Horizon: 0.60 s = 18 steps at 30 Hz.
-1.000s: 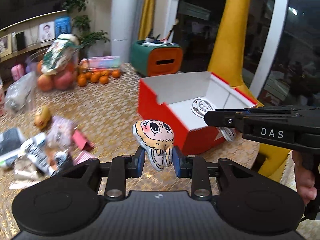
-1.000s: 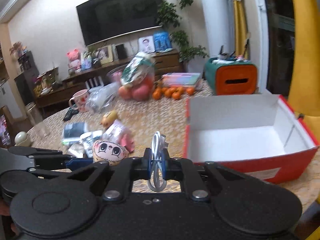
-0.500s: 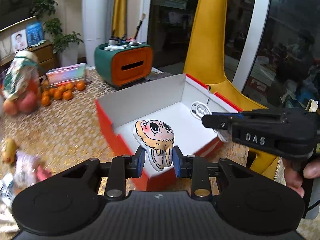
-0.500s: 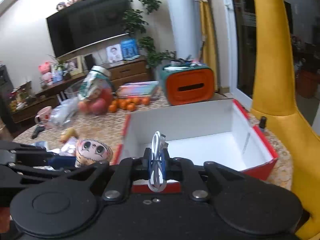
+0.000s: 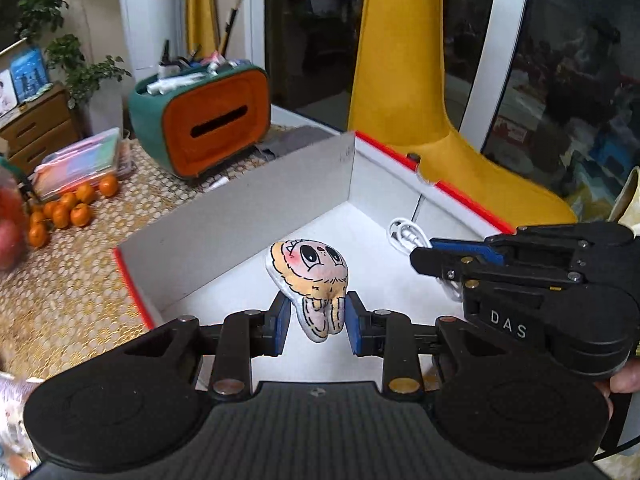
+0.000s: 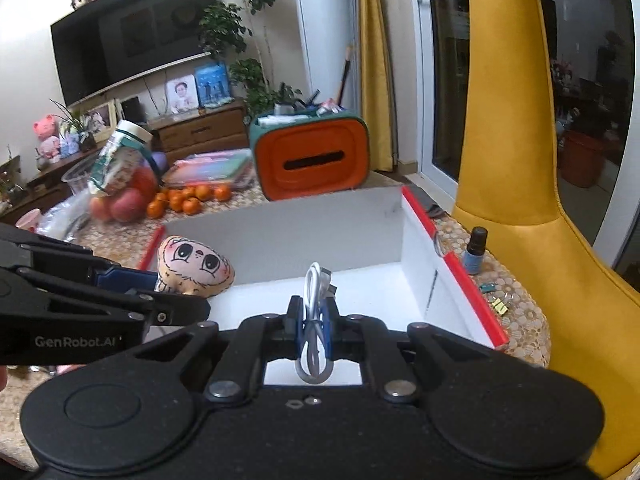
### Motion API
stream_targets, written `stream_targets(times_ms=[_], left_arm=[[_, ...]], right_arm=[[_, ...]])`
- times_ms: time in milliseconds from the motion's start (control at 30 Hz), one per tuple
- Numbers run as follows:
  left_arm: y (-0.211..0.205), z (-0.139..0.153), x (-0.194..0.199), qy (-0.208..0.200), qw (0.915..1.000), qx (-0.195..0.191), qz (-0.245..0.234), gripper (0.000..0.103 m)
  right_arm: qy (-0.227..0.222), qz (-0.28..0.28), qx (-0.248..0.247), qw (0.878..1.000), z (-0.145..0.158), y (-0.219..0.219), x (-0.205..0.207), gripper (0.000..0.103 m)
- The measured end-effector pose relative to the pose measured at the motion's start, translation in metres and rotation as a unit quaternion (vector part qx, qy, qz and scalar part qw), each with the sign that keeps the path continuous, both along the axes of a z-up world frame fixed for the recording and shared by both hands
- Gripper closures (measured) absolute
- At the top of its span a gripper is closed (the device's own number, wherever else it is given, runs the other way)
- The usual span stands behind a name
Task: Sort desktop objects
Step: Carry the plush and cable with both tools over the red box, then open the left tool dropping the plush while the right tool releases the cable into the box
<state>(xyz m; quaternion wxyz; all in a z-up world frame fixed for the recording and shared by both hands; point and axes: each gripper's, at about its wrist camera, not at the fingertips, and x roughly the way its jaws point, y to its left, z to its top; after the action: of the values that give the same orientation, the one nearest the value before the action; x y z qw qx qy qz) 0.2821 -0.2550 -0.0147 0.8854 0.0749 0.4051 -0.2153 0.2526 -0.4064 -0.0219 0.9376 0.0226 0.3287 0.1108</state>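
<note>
My left gripper (image 5: 318, 320) is shut on a small plush doll (image 5: 310, 276) with a cartoon face, held above the white floor of the red box (image 5: 136, 292). My right gripper (image 6: 314, 316) is shut on a coiled white cable (image 6: 316, 288), also over the box (image 6: 452, 276). In the left wrist view the right gripper (image 5: 424, 254) comes in from the right with the cable (image 5: 404, 234) at its tip. In the right wrist view the left gripper (image 6: 160, 280) enters from the left with the doll (image 6: 192, 266).
An orange and teal tissue box (image 5: 208, 124) stands behind the red box. Small oranges (image 5: 68, 208) and a flat pastel case (image 5: 80, 160) lie at the left. A yellow chair (image 6: 520, 184) rises at the right, with a small dark bottle (image 6: 474, 250) and clips (image 6: 498, 300) by the table edge.
Both grippers have swept rightward from beside the box to above its inside, each keeping its load. The table clutter at the left has slid out of sight.
</note>
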Motion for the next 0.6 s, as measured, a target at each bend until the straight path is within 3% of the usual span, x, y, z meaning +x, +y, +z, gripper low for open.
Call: stream_targets(times_ms=[600], left_arm=[[-0.023,-0.058,0.056,0.098,0.9945,0.036,-0.008,0.075]], right_arm=[[0.075,0.006,-0.024,0.997,-0.039,0.001,0.043,0.094]])
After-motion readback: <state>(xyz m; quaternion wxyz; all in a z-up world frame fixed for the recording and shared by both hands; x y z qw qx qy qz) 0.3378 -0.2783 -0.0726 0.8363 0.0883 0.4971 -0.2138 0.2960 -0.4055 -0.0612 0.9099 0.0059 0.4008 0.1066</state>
